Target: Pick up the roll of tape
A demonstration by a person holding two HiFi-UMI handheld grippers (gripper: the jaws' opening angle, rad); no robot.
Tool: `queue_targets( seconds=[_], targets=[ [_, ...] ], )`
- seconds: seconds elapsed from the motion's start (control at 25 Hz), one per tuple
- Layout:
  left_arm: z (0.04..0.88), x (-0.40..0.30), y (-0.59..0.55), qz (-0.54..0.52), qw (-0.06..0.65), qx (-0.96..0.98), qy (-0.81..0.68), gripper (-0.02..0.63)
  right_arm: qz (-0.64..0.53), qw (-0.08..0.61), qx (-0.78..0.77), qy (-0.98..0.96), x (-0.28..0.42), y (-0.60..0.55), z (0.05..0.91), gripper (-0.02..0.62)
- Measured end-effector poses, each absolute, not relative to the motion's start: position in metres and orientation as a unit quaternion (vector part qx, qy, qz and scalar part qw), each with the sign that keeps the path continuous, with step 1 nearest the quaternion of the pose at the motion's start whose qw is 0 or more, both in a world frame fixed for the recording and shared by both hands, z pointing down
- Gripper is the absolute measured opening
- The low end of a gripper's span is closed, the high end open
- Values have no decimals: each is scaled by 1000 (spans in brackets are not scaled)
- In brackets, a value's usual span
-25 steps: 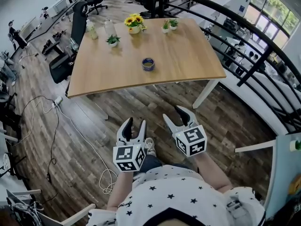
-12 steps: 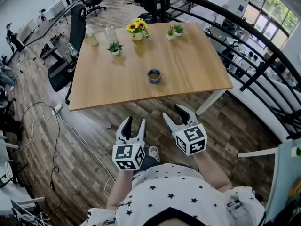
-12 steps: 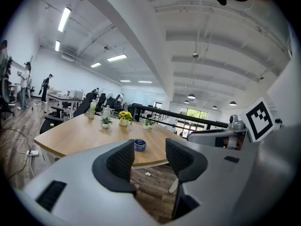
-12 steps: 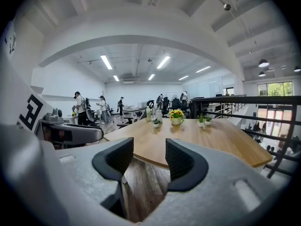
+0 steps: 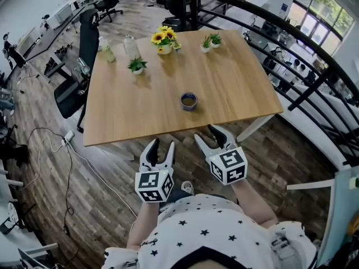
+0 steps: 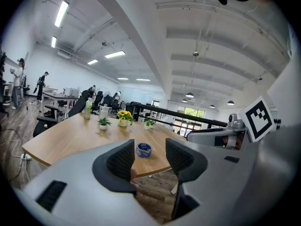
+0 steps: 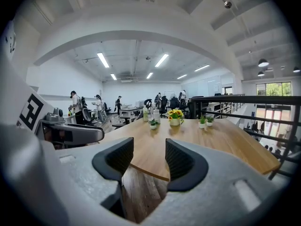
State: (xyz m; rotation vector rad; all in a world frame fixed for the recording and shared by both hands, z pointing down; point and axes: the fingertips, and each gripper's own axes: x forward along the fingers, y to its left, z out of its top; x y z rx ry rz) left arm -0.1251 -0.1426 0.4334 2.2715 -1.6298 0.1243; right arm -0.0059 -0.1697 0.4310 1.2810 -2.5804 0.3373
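Star-print white shirt (image 5: pixel 208 228), black-padded grey jaws

roll of tape (image 5: pixel 188 106): print unreadable | shirt (image 5: pixel 207 234): cut off at bottom edge

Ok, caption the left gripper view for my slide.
Open left gripper frames the blue tape roll on the wooden table.

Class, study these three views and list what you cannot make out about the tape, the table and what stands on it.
Roll of tape: any print on it is too small in the head view and left gripper view; the right gripper view does not show it.
Table: the head view shows only one leg clearly; the tabletop hides the rest.
Bottles: contents too small to tell in every view.
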Motion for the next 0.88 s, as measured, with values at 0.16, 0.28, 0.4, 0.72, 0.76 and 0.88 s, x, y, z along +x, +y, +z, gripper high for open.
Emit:
queue_targets(
  seconds=[0.16,0.28,0.4,0.72,0.76,0.88],
  targets=[
    [435,-132,-163,47,171,801,-572,195,117,121,439,-883,-14,-189,432,195],
    [437,-137,-177,47,170,802,-570,195,115,120,441,-882,-19,-203,433,195],
    [438,-140,-190,49,171,804,-568,195,114,121,442,-881,-23,-216,432,195],
    [445,-153,-220,46,180,804,-565,195,115,125,446,-879,-34,-247,437,195],
    [446,-154,-222,47,182,803,-565,194,115,126,447,-878,-35,-250,437,196],
    [450,-156,-228,48,188,802,-565,195,116,130,449,-876,-36,-256,440,196]
  ],
)
